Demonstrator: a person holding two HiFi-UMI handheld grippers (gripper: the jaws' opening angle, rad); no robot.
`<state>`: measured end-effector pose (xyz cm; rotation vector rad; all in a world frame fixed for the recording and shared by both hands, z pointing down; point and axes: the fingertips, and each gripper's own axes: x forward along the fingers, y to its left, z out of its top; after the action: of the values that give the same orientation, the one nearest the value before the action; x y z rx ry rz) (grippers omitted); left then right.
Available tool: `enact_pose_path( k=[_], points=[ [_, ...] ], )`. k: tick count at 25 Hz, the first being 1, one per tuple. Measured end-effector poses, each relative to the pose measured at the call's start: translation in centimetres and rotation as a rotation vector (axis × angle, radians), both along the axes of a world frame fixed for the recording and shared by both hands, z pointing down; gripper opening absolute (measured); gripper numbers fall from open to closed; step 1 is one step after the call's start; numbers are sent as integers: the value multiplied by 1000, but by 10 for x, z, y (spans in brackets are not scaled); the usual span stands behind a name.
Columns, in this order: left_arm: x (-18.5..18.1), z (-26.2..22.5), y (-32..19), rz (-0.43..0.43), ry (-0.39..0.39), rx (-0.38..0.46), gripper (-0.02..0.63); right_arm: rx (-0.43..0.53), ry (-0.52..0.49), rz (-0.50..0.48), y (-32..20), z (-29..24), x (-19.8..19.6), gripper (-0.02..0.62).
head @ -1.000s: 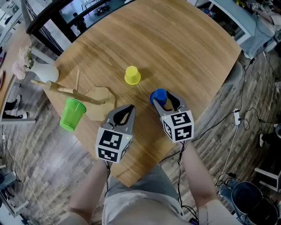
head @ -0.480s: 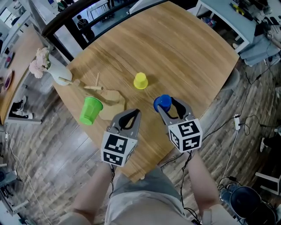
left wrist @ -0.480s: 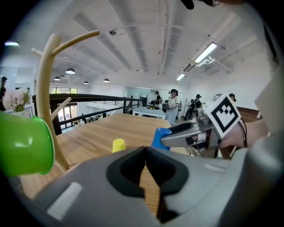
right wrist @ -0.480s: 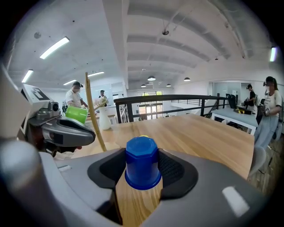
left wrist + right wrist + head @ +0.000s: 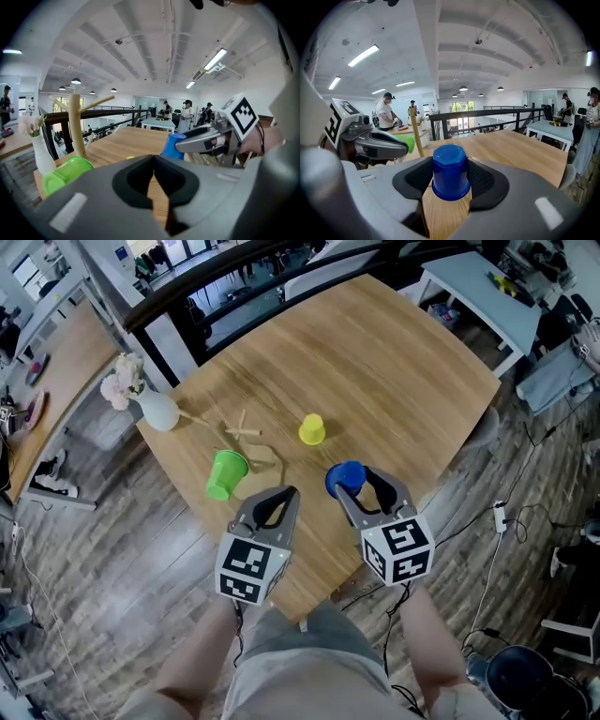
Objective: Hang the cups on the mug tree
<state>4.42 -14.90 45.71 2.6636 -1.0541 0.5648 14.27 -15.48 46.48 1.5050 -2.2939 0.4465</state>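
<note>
My right gripper [image 5: 351,486] is shut on an upside-down blue cup [image 5: 345,477], held above the round wooden table [image 5: 403,381]; the cup [image 5: 450,172] sits between the two pads. Beside it, my left gripper [image 5: 278,508] is shut and holds nothing [image 5: 153,174]. The wooden mug tree [image 5: 249,439] stands at the table's left side, and a green cup [image 5: 225,474] hangs on its near side, apparently on a peg. A yellow cup [image 5: 312,429] stands upside down on the table just right of the tree. From the left gripper view, the tree [image 5: 75,124] and green cup [image 5: 65,172] lie ahead left.
A white vase with pink flowers [image 5: 152,409] stands at the table's left edge behind the tree. A dark railing [image 5: 234,268] runs beyond the table, with a light table [image 5: 469,282] at the upper right. Wood floor and cables surround the table.
Both grippers have risen above the table, the right one carrying the blue cup up with it. The table and the things on it look smaller and farther below.
</note>
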Motion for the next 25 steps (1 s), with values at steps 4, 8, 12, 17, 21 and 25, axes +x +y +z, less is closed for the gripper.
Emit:
enact_pose_path(
  k=[4, 8, 12, 17, 21, 25],
  points=[
    [-16, -26, 14, -4, 4, 20, 3, 34, -7, -12, 16, -32, -15, 230],
    [-33, -44, 30, -4, 7, 30, 3, 58, -3, -30, 32, -60, -32, 230],
    [-50, -61, 46, -15, 4, 51, 3, 91, 20, -59, 48, -81, -47, 230],
    [-75, -83, 60, -69, 41, 87, 3, 124, 6, -85, 61, -101, -64, 230],
    [-91, -96, 79, -91, 44, 106, 3, 139, -5, -114, 77, -112, -75, 230],
    [-103, -97, 94, -105, 21, 109, 3, 149, -7, -146, 87, -119, -86, 230]
  ],
)
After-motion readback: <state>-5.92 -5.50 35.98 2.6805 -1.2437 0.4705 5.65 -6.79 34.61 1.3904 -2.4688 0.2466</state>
